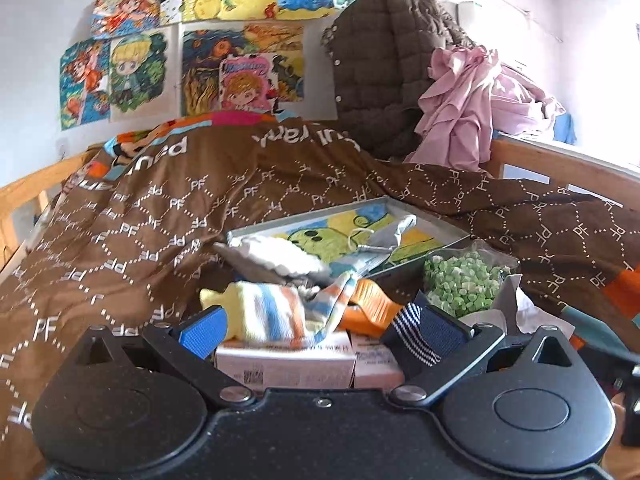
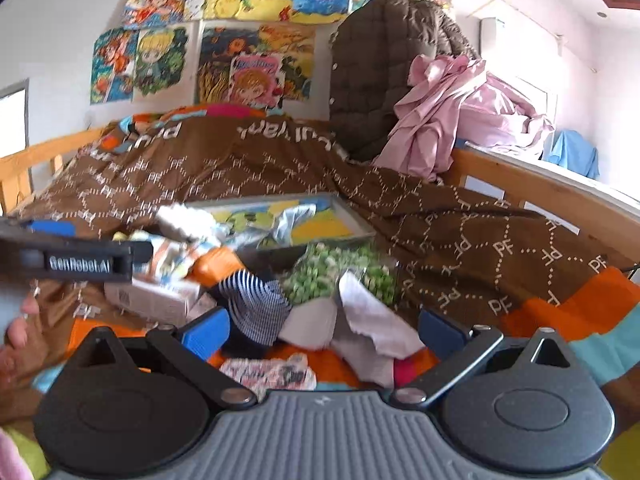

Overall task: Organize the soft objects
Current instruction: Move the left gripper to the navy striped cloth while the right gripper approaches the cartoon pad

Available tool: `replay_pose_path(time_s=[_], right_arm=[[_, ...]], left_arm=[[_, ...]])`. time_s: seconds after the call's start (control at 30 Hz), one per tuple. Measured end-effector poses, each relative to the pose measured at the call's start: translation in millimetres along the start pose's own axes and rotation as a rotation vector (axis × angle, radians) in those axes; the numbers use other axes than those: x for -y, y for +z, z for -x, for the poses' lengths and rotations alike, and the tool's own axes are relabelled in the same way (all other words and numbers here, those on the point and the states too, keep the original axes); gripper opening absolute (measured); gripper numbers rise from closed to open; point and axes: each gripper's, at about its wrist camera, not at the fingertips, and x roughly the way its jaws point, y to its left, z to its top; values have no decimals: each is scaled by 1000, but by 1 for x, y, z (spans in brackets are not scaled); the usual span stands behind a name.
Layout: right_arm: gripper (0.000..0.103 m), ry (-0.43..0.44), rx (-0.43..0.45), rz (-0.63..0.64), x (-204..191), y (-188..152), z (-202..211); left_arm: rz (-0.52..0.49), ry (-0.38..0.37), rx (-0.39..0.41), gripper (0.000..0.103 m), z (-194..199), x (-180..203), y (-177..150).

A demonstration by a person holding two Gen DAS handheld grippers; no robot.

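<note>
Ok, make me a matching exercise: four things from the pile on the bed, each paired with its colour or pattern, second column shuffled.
Things:
1. sock nearest the left gripper
2. bag of small pieces
3. clothing heap on the bed rail
4. quilted jacket by the wall

Looks:
A. green
B. dark brown
C. yellow with blue and orange stripes
D. pale pink

Pairs: 1-C, 2-A, 3-D, 4-B
</note>
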Motion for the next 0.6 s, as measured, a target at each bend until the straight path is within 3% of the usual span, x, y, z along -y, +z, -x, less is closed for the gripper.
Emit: replay_pose_path(time_s=[0.37,0.6], right_arm=[[103,47,-71,52,-15,-11,-2],[103,73,-129,120,-26,-15,-13]], left_arm=[[61,-9,-51,102,14,-3,-7],[15,5,-76,102,7,3,-13]])
